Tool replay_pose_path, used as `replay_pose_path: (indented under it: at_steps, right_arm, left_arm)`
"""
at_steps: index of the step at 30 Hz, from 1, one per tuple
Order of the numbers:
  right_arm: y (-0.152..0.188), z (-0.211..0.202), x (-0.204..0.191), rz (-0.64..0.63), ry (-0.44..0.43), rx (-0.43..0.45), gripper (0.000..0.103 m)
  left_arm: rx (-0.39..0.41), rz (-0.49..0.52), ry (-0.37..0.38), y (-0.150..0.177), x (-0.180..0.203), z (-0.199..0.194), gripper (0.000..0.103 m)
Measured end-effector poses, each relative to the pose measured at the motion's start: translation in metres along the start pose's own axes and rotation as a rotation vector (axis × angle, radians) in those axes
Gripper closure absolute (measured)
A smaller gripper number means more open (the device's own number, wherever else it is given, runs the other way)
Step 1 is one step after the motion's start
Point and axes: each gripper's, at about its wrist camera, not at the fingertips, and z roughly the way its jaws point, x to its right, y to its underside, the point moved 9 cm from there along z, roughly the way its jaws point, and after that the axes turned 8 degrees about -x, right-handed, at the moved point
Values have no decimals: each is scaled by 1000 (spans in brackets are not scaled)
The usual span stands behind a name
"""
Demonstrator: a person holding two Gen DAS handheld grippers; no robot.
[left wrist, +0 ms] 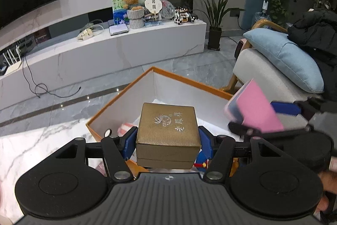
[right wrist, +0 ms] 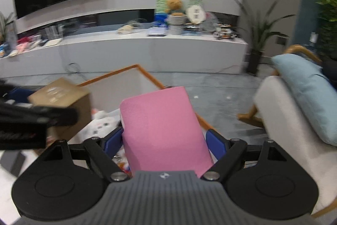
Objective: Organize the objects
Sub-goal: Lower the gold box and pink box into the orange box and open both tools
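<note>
My left gripper point(left wrist: 167, 143) is shut on a gold-brown square gift box point(left wrist: 167, 130), held above the open orange-rimmed storage box point(left wrist: 189, 81) with white inner walls. My right gripper point(right wrist: 164, 141) is shut on a pink box point(right wrist: 162, 130), tilted, over the right side of the same orange box point(right wrist: 130, 67). From the left wrist the pink box point(left wrist: 256, 108) and the right gripper's blue fingers point(left wrist: 284, 108) show at the right. From the right wrist the gold box point(right wrist: 61, 96) shows at the left, blurred. Small items lie inside the orange box, partly hidden.
The orange box sits on a white marble table point(left wrist: 25, 147). A grey armchair point(left wrist: 263, 71) with a blue cushion point(left wrist: 284, 56) stands close on the right. Beyond the grey floor runs a long white TV console point(left wrist: 118, 47) with a teddy bear, a fan and a potted plant point(left wrist: 214, 20).
</note>
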Motion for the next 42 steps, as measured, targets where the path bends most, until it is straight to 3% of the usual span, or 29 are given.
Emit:
replay_pose_path:
  at_steps: [5, 11, 22, 28, 32, 42]
  right_arm:
    - [-5, 6, 15, 83, 24, 25, 18]
    - [-10, 24, 14, 136, -17, 22, 18]
    - [-4, 48, 0, 82, 9, -26, 18]
    - [0, 59, -4, 50, 34, -50, 18]
    - [6, 65, 1, 50, 58, -84, 18]
    - [11, 71, 8, 71, 64, -113, 18]
  left_arm:
    - [-27, 32, 6, 8, 5, 9, 33]
    - [-30, 185, 0, 18, 27, 19, 33]
    - [-130, 319, -60, 33, 38, 47, 33]
    - [-181, 415, -57, 43, 55, 57, 33]
    - [-235, 394, -26, 50, 55, 70, 33]
    - [-261, 370, -15, 63, 53, 76, 31]
